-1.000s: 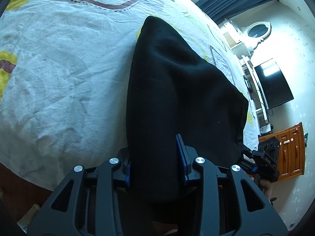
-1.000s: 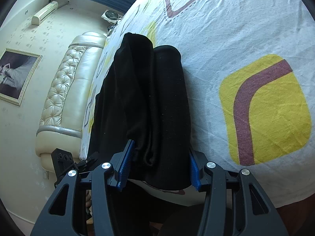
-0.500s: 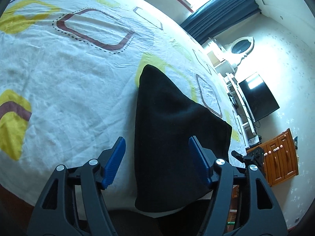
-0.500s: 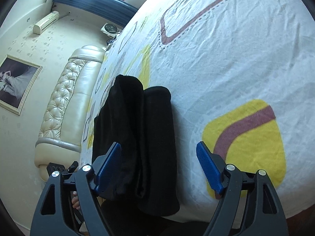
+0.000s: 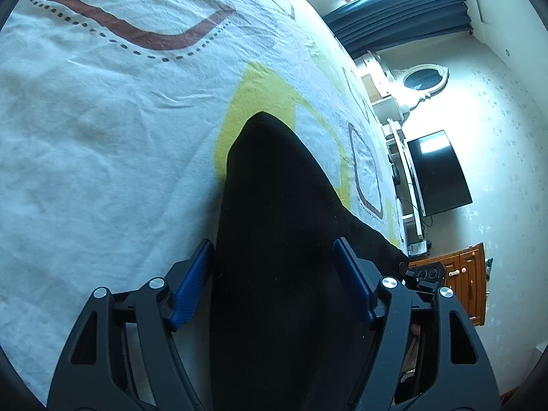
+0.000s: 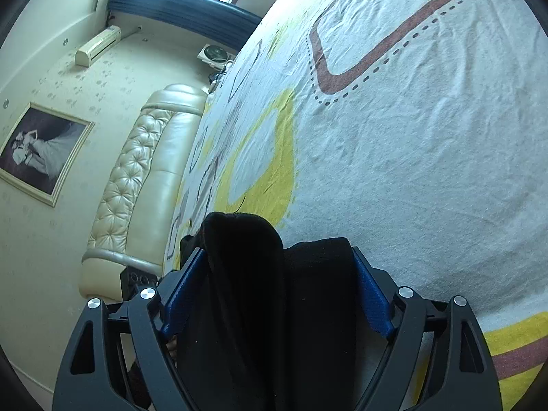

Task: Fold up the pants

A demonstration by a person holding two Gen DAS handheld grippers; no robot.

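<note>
Black pants lie folded on a white bedsheet with yellow and maroon shapes. In the left wrist view my left gripper is open, its blue pads on either side of the pants' near end. In the right wrist view the pants show as two thick stacked folds. My right gripper is open and straddles that end, its blue pads close to the cloth. Whether the pads touch the cloth I cannot tell.
A padded cream headboard and framed photo stand left in the right wrist view. A TV, mirror, wooden cabinet and dark curtains line the wall beyond the bed. The other gripper shows past the pants.
Both grippers were shut on the pants a second ago, then let go and opened. They have since moved forward again, so the open jaws now straddle the pants' end.
</note>
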